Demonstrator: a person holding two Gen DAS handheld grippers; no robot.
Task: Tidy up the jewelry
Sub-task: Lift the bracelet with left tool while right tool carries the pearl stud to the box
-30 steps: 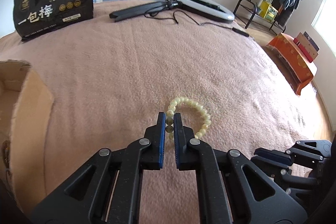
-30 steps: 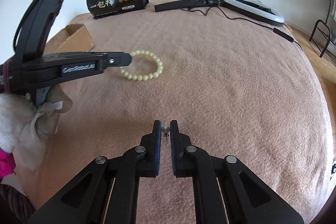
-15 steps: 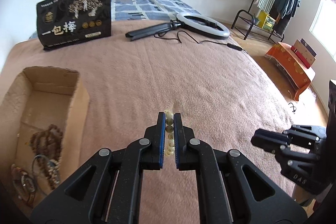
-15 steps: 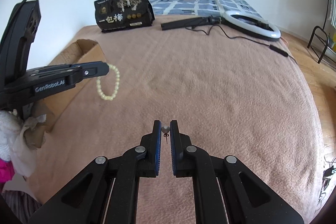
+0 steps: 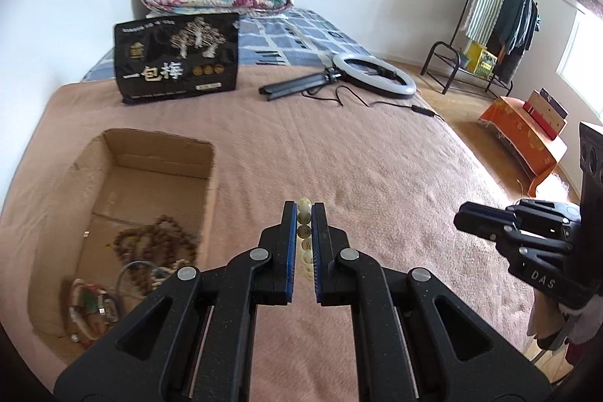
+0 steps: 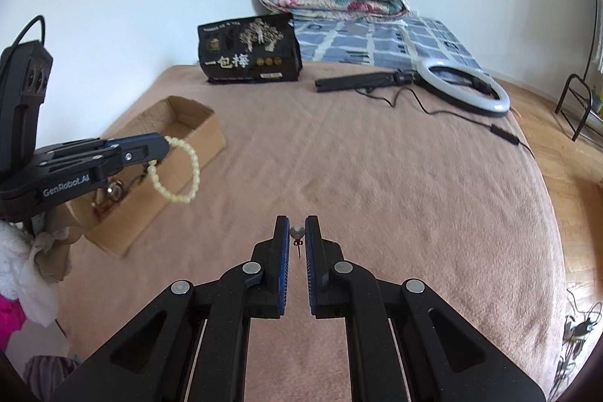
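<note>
The left gripper [image 6: 166, 142], clamped on the bead bracelet [image 6: 177, 172], hangs nearest the cardboard box [image 6: 196, 134] — the right gripper [image 6: 297, 232] pinches an earring [image 6: 297, 235], farther off.

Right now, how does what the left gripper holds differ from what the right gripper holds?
The left gripper pinches a pale yellow bead bracelet, a closed loop of many round beads; the right gripper pinches an earring, a single small grey stud with a thin post. The bracelet dangles well below its jaws in the right wrist view; the earring stays almost wholly between its pads. Both are lifted clear of the pink blanket, in shut jaws.
</note>
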